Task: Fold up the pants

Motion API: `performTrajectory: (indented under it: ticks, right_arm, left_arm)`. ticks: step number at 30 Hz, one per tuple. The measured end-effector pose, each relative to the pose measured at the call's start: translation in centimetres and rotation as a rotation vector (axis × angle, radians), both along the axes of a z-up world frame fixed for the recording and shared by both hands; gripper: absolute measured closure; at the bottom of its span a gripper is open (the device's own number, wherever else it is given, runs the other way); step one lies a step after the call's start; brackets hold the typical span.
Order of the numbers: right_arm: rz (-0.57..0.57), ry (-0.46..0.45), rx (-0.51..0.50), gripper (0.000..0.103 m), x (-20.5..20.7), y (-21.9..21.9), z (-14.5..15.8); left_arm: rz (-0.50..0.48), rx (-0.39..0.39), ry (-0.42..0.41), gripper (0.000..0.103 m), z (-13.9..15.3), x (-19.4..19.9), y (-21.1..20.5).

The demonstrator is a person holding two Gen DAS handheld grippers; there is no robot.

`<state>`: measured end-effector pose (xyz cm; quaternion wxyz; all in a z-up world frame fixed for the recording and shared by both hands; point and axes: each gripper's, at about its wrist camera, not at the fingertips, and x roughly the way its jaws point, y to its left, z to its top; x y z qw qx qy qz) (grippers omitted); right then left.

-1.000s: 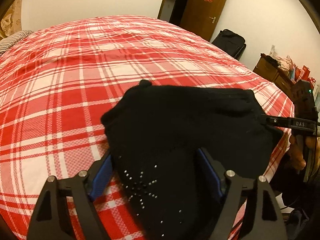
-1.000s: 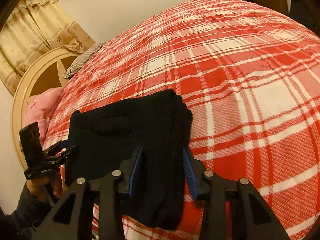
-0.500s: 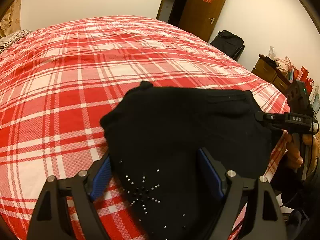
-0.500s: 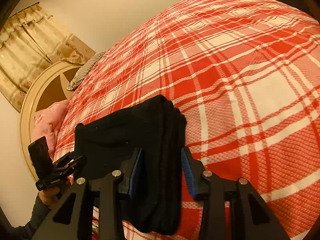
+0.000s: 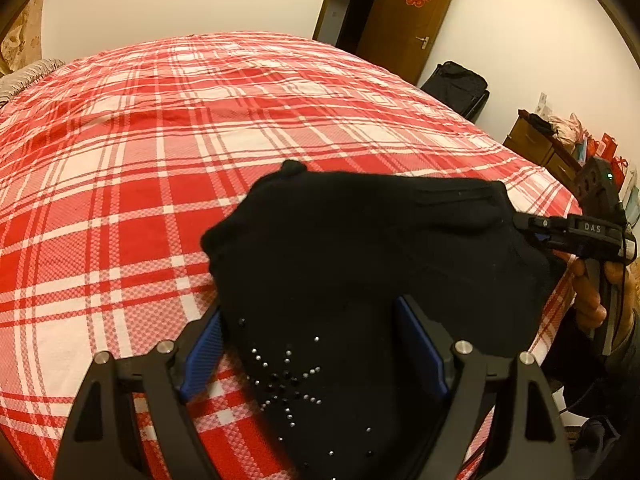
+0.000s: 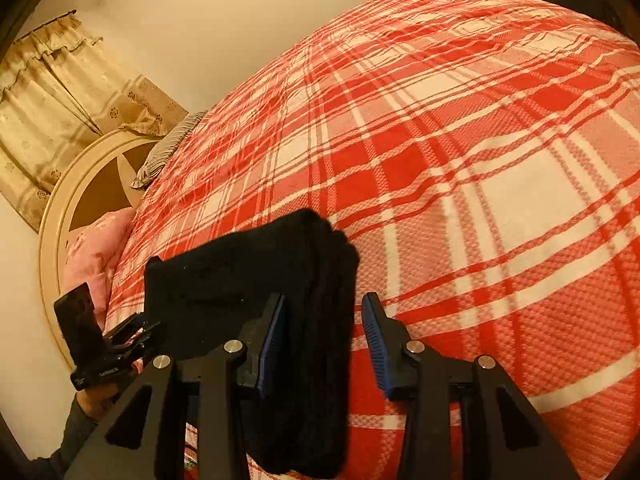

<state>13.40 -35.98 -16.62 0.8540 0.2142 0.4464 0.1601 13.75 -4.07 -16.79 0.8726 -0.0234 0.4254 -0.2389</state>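
Observation:
The black pants (image 5: 360,264) lie folded into a thick bundle on the red plaid bed (image 5: 160,160), near its front edge. A studded star pattern shows on the near end. My left gripper (image 5: 312,344) is open, its blue pads on either side of that near end. My right gripper (image 6: 324,340) is open too, straddling the other end of the pants (image 6: 256,280) where the layered fold edge shows. Each gripper appears in the other's view: the right one (image 5: 568,232) at the pants' right edge, the left one (image 6: 120,340) at their left edge.
A headboard (image 6: 80,184), a pink pillow (image 6: 92,248) and curtains (image 6: 48,92) are at the bed's head. A brown door (image 5: 404,16), a black bag (image 5: 456,88) and a cluttered dresser (image 5: 548,140) stand past the bed's foot and right side.
Both grippers have drawn back slightly and risen, still open around the pants' ends. The pants have not shifted on the bed.

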Motion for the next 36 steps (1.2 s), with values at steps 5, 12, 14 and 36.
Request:
performTrajectory:
  ticks: [5,12,14,36]
  right_arm:
    - [0.073,-0.018,-0.062,0.063,-0.6,2.5,0.0]
    - [0.069,-0.031,0.003,0.075,-1.0,2.1,0.9]
    - [0.088,-0.057,-0.009,0.076,-1.4,2.9,2.0]
    - [0.459,-0.145,-0.061,0.077,10.5,25.1,6.0]
  left_arm:
    - [0.004,-0.003,0.002,0.02,0.0,0.0,0.0]
    - [0.011,-0.06,0.024,0.054,0.2,0.1,1.1]
    - [0.007,-0.116,0.052,0.07,0.3,0.1,1.6]
    - [0.352,-0.104,-0.092,0.087,5.0,-3.0,17.4]
